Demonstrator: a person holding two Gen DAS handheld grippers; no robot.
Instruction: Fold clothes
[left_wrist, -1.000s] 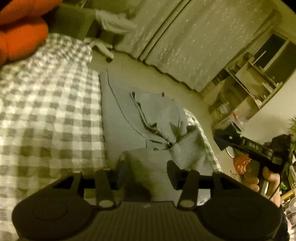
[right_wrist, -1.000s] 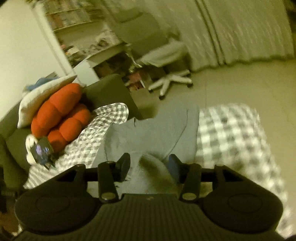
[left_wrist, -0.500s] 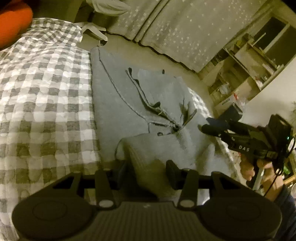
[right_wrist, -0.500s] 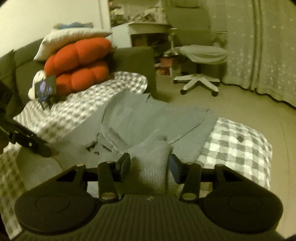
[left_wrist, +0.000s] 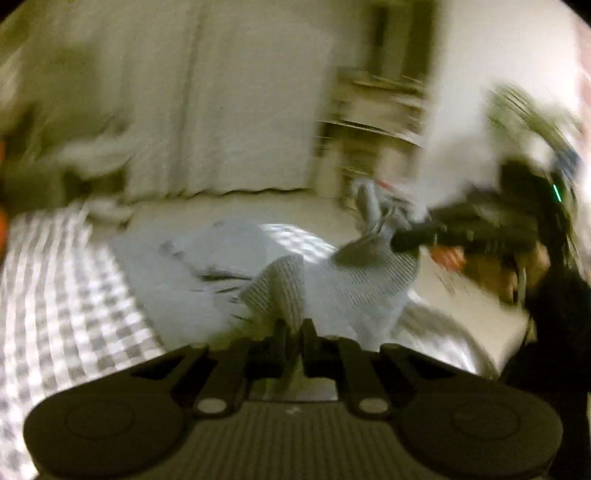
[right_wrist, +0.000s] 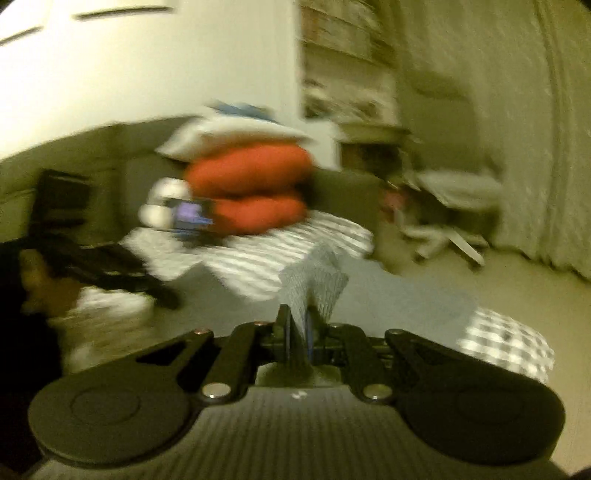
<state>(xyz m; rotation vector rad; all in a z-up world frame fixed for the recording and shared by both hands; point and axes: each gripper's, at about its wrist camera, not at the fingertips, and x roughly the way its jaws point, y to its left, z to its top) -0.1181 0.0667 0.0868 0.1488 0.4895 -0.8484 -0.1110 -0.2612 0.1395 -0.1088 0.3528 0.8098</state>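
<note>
A grey knit sweater (left_wrist: 351, 288) lies on a grey-and-white checked cover (left_wrist: 55, 295). My left gripper (left_wrist: 293, 332) is closing, and its jaws pinch a ribbed edge of the sweater, which rises from them in a fold. To the right, my right gripper (left_wrist: 406, 238) grips another raised part of the same edge. In the right wrist view the right gripper (right_wrist: 297, 330) is closing too, with a peak of the sweater (right_wrist: 314, 280) standing up between its fingers. The left gripper (right_wrist: 162, 295) shows dark at the left. Both views are blurred.
Orange cushions (right_wrist: 251, 192) under a white pillow (right_wrist: 236, 136) sit at the far end of the cover. A white office chair (right_wrist: 454, 192) stands on the floor by the curtain (left_wrist: 221, 110). Shelves (left_wrist: 373, 129) stand beyond. A hand (left_wrist: 491, 273) holds the right gripper.
Both grippers stood open around the sweater's edge; now both have closed on it and drawn it up. Both views have rolled and swung, blurring the room.
</note>
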